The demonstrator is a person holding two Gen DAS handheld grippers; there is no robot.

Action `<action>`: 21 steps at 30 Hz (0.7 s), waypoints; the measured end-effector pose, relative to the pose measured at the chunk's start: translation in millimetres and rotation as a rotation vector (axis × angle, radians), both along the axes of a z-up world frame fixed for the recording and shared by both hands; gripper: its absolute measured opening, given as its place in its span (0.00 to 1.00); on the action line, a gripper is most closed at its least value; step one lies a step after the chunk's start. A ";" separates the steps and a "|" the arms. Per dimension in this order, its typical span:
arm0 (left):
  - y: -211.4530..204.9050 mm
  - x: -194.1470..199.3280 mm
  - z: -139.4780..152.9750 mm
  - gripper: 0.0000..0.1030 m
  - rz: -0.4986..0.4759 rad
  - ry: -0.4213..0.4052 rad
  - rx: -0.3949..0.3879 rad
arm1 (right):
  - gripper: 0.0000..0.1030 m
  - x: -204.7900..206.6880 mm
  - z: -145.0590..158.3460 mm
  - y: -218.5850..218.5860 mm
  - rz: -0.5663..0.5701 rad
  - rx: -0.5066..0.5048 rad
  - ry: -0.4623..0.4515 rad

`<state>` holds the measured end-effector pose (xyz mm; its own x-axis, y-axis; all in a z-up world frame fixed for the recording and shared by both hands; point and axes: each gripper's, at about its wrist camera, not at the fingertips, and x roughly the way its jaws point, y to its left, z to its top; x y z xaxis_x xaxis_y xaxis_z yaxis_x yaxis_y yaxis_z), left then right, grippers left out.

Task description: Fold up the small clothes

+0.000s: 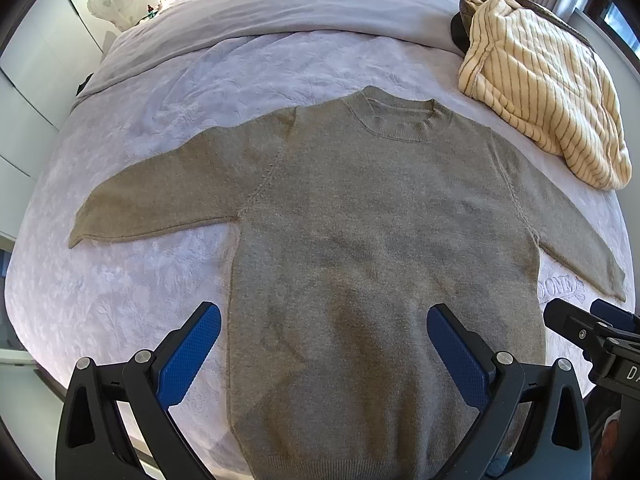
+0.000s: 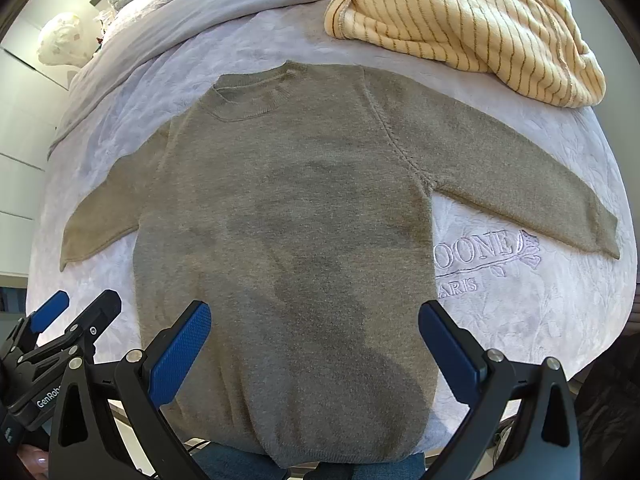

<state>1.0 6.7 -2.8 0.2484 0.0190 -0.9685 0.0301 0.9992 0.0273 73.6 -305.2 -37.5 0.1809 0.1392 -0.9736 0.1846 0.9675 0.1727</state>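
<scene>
Nearest the lens, the left gripper hangs over the sweater's lower body with its blue pads spread wide and nothing between them, and just to its right the right gripper matches it, jaws fully apart and empty above the hem. Under both lies the sweater, olive-grey knit, face up and flat on the pale quilted bedspread, collar pointing away, hem at the near bed edge. Sweeping from the left: the left sleeve fans out and slightly down, cuff well clear of the body; then the broad torso in the middle; then the right sleeve angling out over embroidered lettering on the cover. Further right and back, a cream striped blanket sits heaped, apart from the sweater. No fold looks made yet, so the first sleeve fold seems the step in hand. To do it well, I'd say pinch a sleeve near the cuff with one tool, take only the top layer of knit and not the bedspread, and lay it straight across the chest while the other tool steadies the shoulder seam so the body doesn't drag or bunch.
</scene>
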 end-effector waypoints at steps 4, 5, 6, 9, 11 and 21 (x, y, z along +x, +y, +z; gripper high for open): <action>0.2 -0.4 -2.5 1.00 0.003 -0.003 -0.022 | 1.00 -0.4 -0.8 0.0 0.000 -0.008 -0.007; 0.6 -0.5 -3.1 1.00 0.003 -0.004 -0.028 | 1.00 -0.2 -1.2 -0.1 0.001 -0.008 -0.005; 1.2 -0.3 -3.4 1.00 0.004 -0.006 -0.027 | 1.00 -0.2 -1.1 -0.2 0.001 -0.005 -0.005; 1.3 -0.2 -3.3 1.00 0.004 -0.012 -0.019 | 1.00 0.1 -0.8 0.0 0.001 -0.007 -0.005; 1.4 -0.1 -3.3 1.00 0.003 -0.011 -0.021 | 1.00 0.2 -0.5 0.4 0.000 -0.009 -0.007; 1.6 -0.1 -3.6 1.00 0.003 -0.012 -0.026 | 1.00 -0.3 -0.2 0.3 0.003 -0.005 0.000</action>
